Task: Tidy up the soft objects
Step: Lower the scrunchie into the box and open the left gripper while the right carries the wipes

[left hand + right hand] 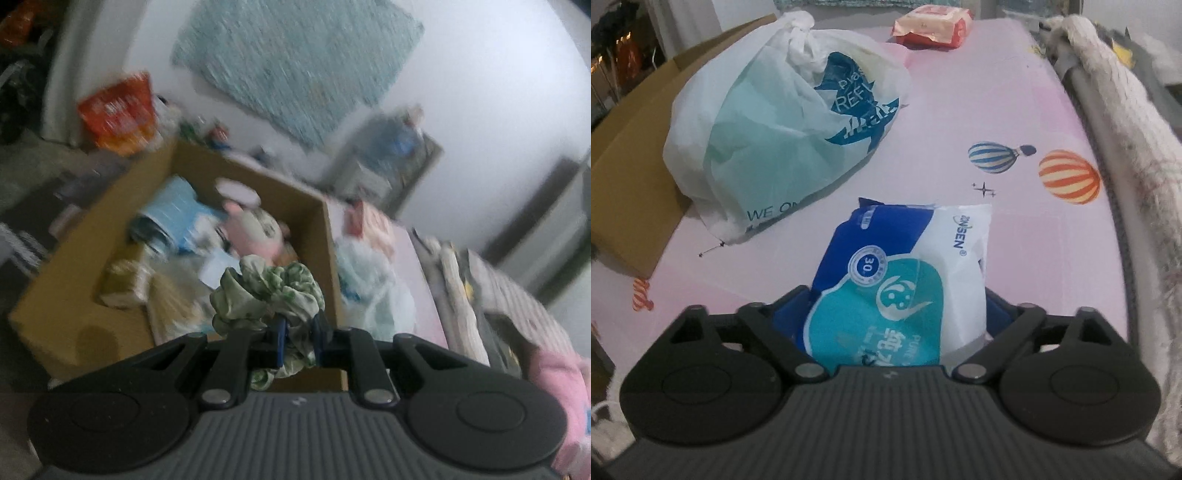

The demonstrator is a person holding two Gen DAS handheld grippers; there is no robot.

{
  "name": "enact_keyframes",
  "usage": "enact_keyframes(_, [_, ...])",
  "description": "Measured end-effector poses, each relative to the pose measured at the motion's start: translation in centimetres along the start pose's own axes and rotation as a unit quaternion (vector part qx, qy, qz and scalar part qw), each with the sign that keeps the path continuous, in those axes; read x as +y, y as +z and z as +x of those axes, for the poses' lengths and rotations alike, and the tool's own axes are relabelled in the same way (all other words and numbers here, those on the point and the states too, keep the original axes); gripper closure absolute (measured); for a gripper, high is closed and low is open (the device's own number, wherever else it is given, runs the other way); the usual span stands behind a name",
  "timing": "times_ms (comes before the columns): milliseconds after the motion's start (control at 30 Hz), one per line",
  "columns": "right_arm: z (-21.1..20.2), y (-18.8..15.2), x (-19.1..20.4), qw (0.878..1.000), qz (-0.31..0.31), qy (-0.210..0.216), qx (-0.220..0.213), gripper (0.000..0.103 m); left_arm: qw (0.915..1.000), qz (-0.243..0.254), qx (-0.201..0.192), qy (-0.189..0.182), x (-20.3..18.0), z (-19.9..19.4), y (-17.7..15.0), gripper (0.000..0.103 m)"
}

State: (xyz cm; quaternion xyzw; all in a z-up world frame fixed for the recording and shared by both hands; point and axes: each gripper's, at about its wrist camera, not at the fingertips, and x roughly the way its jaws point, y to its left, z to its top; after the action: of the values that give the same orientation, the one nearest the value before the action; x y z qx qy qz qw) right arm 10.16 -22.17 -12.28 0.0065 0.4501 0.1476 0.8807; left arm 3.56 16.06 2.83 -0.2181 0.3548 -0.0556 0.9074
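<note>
Left hand-held gripper [299,341]: jaws narrow, pinched on crumpled green-and-white patterned fabric scrunchie [266,295], held above open brown cardboard box [66,280] containing pink plush toy [255,229]. Right hand-held gripper [897,314]: jaws wide around blue-and-white plastic wet-wipes pack [905,266] over pink balloon-print surface [1015,258]; pad contact hidden, grip undetermined. Knotted white plastic bag [768,140] nearby.

Left gripper [300,341]: black linkage arms, silver pivot screws, two round black discs, grey ribbed housing with a small white mark, blue finger pads [281,334]. Right gripper [897,317]: same build, same blue pads.
</note>
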Motion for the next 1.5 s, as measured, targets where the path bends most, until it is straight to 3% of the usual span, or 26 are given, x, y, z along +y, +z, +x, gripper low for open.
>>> enact_keyframes(100, [-0.5, 0.0, -0.9, 0.999, 0.031, 0.009, -0.010, 0.027, 0.9988, 0.009, 0.047, -0.005, -0.1, 3.9, 0.2, 0.088])
enact_keyframes(267, [-0.8, -0.4, -1.3, 0.999, 0.042, 0.016, -0.019, 0.027, 0.9927, 0.010, 0.119, 0.017, -0.1, 9.6, 0.7, 0.086])
enact_keyframes(333, [-0.8, -0.4, -1.3, 0.999, 0.046, 0.017, -0.021, 0.027, 0.9912, -0.004, 0.132, 0.011, 0.5, 10.9, 1.1, 0.077])
enact_keyframes(400, [-0.8, -0.4, -1.6, 0.998, 0.054, 0.022, -0.024, 0.027, 0.9896, -0.027, 0.141, 0.004, 1.1, 11.8, 1.3, 0.057])
enact_keyframes(433, [-0.8, -0.5, -1.7, 0.998, 0.059, 0.024, -0.026, 0.027, 0.9892, -0.034, 0.142, 0.003, 1.3, 12.1, 1.4, 0.054])
enact_keyframes(567, [-1.0, -0.7, -2.2, 0.996, 0.078, 0.031, -0.036, 0.029, 0.9904, -0.043, 0.131, 0.001, 1.3, 11.7, 1.6, 0.045])
enact_keyframes(667, [-1.2, -0.7, -3.1, 0.992, 0.108, 0.045, -0.040, 0.031, 0.9921, -0.048, 0.116, 0.005, 1.4, 10.7, 1.8, 0.045])
enact_keyframes(833, [-2.0, -0.7, -5.4, 0.977, 0.180, 0.102, -0.051, 0.033, 0.9965, -0.048, 0.069, -0.003, 1.7, 7.1, 1.9, 0.043])
enact_keyframes(967, [-4.3, 0.5, -5.2, 0.969, 0.193, 0.134, -0.079, 0.033, 0.9986, -0.049, 0.022, 0.001, 2.2, 3.3, 1.8, 0.041])
enact_keyframes(1100, [-7.1, 3.9, -2.3, 0.967, 0.144, 0.176, -0.113, 0.033, 0.9978, -0.049, -0.040, 0.022, 3.1, -1.1, 1.7, 0.035])
enact_keyframes(1233, [-8.5, 9.0, 4.0, 0.954, 0.050, 0.268, -0.122, 0.033, 0.9908, -0.047, -0.103, 0.074, 4.3, -5.2, 1.4, 0.027])
enact_keyframes(1367, [-6.8, 14.1, 12.6, 0.932, -0.047, 0.350, -0.084, 0.033, 0.9816, -0.063, -0.143, 0.109, 6.1, -8.3, 0.9, 0.025])
enact_keyframes(1500, [-2.9, 17.8, 22.4, 0.911, -0.158, 0.380, -0.031, 0.033, 0.9763, -0.090, -0.150, 0.128, 8.3, -10.0, 0.4, 0.025])
